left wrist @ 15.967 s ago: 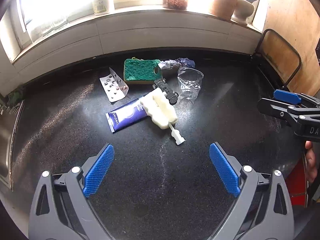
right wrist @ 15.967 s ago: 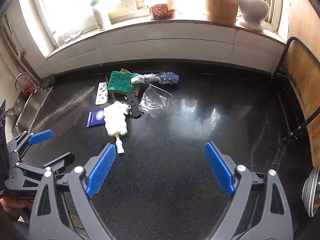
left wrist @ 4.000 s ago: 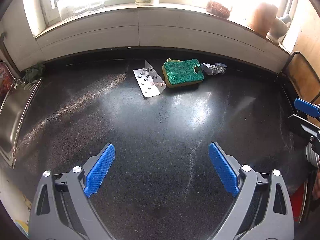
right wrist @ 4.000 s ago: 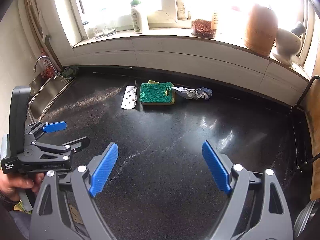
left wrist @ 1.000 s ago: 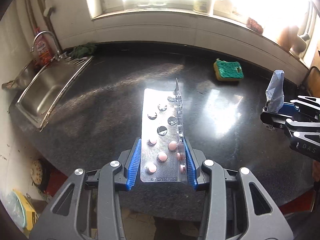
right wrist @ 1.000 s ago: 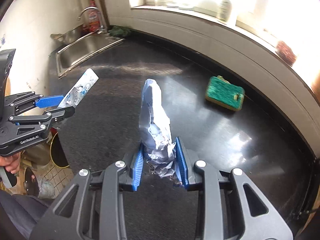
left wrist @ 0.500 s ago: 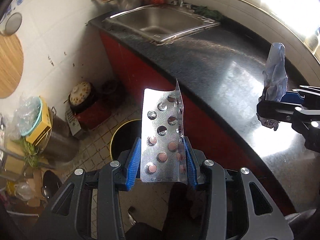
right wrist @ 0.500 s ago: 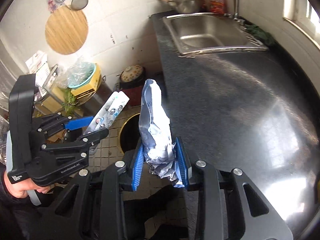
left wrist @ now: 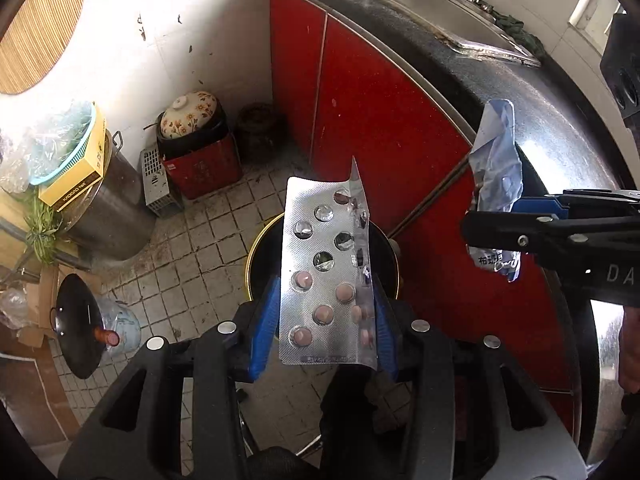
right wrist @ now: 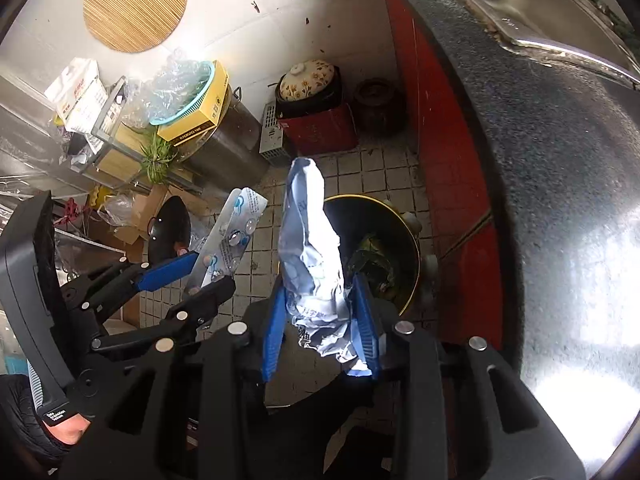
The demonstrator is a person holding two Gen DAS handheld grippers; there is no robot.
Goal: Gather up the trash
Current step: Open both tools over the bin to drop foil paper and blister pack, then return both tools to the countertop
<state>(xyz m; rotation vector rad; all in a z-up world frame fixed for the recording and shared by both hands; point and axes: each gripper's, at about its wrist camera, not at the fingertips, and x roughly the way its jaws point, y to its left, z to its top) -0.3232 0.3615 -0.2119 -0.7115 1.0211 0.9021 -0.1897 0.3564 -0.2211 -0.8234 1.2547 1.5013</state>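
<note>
Above a kitchen floor, the left gripper (left wrist: 324,316) was clamped on the lower part of a blister pack (left wrist: 326,268), its blue pads (left wrist: 266,320) pressed against both long edges. The silver sheet stood upright between them, several pockets near the top already burst and pink tablets showing in the lower rows, with a loose foil flap lifting along its right side. The right gripper (right wrist: 320,320) was closed around a crumpled wrapper (right wrist: 310,248), a pale blue-and-white printed film bunched at the bottom and rising to a twisted peak.

Beyond the fingers, a black trash bin (left wrist: 256,256) with a yellow rim sat on the tiled floor (left wrist: 208,240) beside the red cabinet (left wrist: 372,128), under the edge of the dark countertop (right wrist: 560,208). From the left wrist camera the blister pack hung directly over the bin's mouth; from the right wrist camera the wrapper hung just left of the opening, where rubbish (right wrist: 372,260) already lay inside.

Collection appeared well advanced: both pieces had been lifted and carried to the bin, and what remained, by these views, was to open the fingers and let each fall in. Whether more trash waited on the counter could not be told, since only a bare stretch of it near the sink (left wrist: 460,16) was in view.
</note>
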